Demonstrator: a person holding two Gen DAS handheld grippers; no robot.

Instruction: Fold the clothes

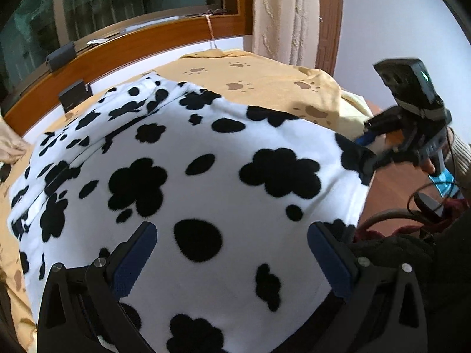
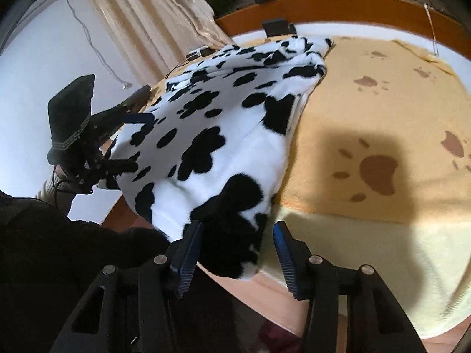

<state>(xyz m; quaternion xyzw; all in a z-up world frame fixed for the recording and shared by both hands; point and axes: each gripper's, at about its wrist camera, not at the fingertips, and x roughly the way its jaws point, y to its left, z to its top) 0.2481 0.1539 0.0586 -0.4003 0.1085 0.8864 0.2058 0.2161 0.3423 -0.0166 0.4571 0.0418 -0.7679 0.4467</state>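
A white fleece garment with black cow spots point(image 1: 206, 182) lies spread on a yellow paw-print blanket point(image 1: 265, 82); it also shows in the right wrist view point(image 2: 212, 135). My left gripper point(image 1: 232, 235) is open, jaws wide, just above the garment's near edge. My right gripper point(image 2: 238, 235) is open with the garment's near corner point(image 2: 232, 244) between its jaws. In the left wrist view the right gripper point(image 1: 368, 150) sits at the garment's right corner. In the right wrist view the left gripper point(image 2: 138, 129) sits at the garment's left edge.
The blanket point(image 2: 382, 117) covers a bed against a wooden window frame point(image 1: 117, 44). Cream curtains point(image 1: 282, 14) hang at the back. Small black devices point(image 1: 75, 95) stand on the sill. Cables and dark red cloth point(image 1: 412, 220) lie by the bed's edge on a brown floor.
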